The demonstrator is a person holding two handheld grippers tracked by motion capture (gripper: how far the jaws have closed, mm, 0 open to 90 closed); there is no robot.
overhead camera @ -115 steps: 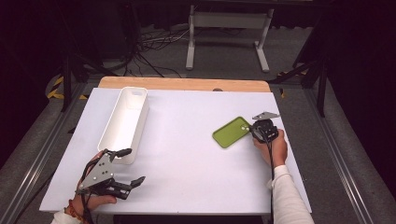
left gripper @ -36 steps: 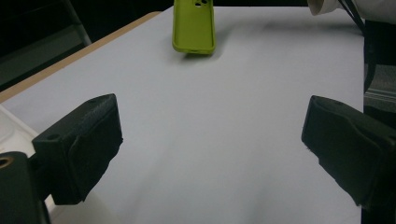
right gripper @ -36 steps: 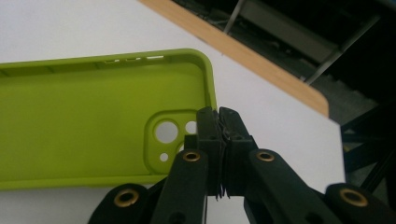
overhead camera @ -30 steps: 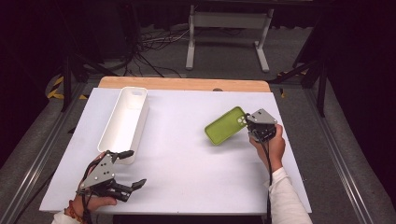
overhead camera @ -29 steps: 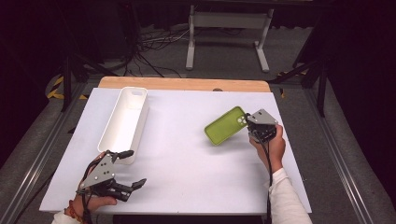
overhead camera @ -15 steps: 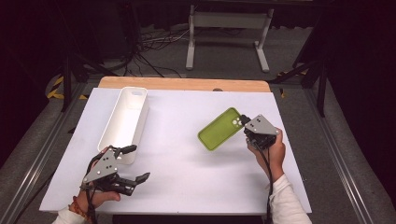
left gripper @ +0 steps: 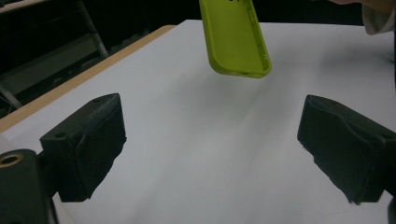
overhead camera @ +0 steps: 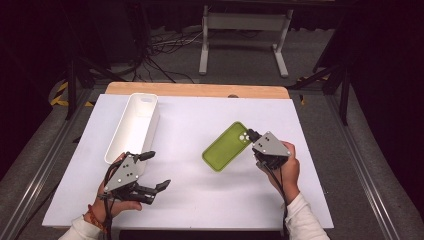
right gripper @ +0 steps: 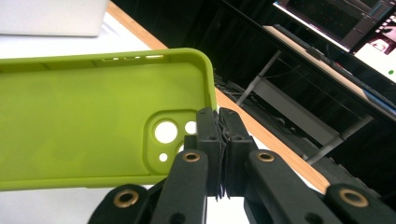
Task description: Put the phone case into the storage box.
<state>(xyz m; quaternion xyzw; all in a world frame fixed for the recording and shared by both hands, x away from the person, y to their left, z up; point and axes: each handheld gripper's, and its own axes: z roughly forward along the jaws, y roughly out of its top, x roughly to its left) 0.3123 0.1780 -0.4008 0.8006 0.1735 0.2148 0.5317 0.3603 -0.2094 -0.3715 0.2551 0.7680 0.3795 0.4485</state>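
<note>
Right hand-held gripper point(overhead camera: 251, 136) pinched tight on the case point(overhead camera: 226, 146) by its camera-hole corner, holding it tilted clear above mid-worktop point(overhead camera: 200, 200) (edge grip leaves the body free). Left hand-held gripper point(overhead camera: 159, 171) gapes empty, facing it, likely to receive.

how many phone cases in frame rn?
1. The green phone case is right of table centre, lifted off the white table, its camera-hole edge pinched in the right gripper. The white bin's inside is partly hidden.
</note>
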